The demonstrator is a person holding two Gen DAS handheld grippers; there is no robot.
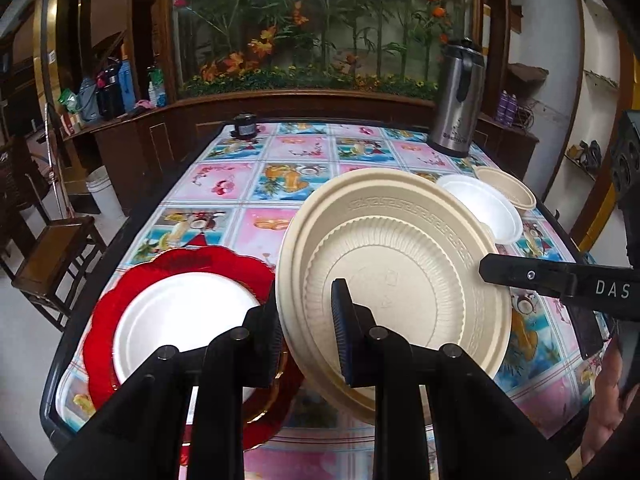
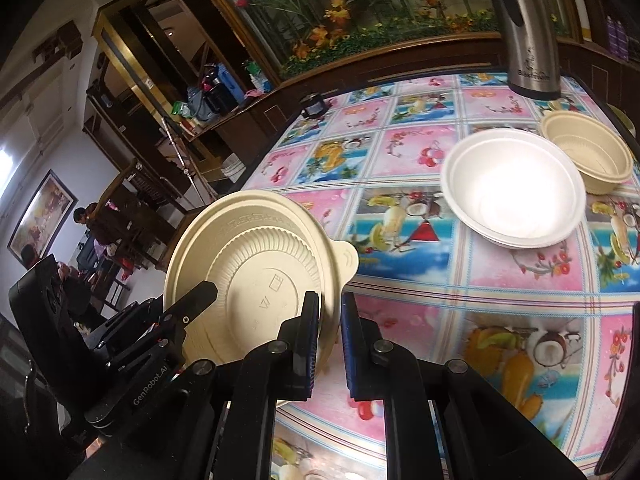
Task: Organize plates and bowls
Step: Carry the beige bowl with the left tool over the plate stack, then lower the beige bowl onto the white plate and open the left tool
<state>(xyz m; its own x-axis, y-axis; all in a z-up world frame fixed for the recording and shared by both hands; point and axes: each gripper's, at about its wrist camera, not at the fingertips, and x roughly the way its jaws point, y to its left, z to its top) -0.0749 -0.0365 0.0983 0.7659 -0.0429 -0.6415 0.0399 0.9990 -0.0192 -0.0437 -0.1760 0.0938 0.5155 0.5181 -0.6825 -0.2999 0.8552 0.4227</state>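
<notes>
1. The left claw [image 1: 306, 332] and the right claw [image 2: 330, 344] both pinch the rim of the beige plate [image 1: 394, 280], nearly closed – it is tilted above the table [image 1: 240, 184].
2. Left of the left claw, a white plate [image 1: 180, 316] already lies on the red plate [image 1: 120, 300].
3. Ahead of the right claw, the white bowl [image 2: 512, 188] and beige bowl [image 2: 588, 156] stand unstacked – probably left to do.

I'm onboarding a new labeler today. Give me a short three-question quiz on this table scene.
1. True or false: both hand-held grippers grip the beige plate.
2. What lies on the red plate? A) a white plate B) a cup C) nothing
3. Fill in: the steel flask stands at the table's ___ end, beyond the white bowl and beige bowl.

Key: 1 true: the left hand-held gripper and right hand-held gripper each pinch its rim. 2 A, the white plate. 3 far.
</notes>
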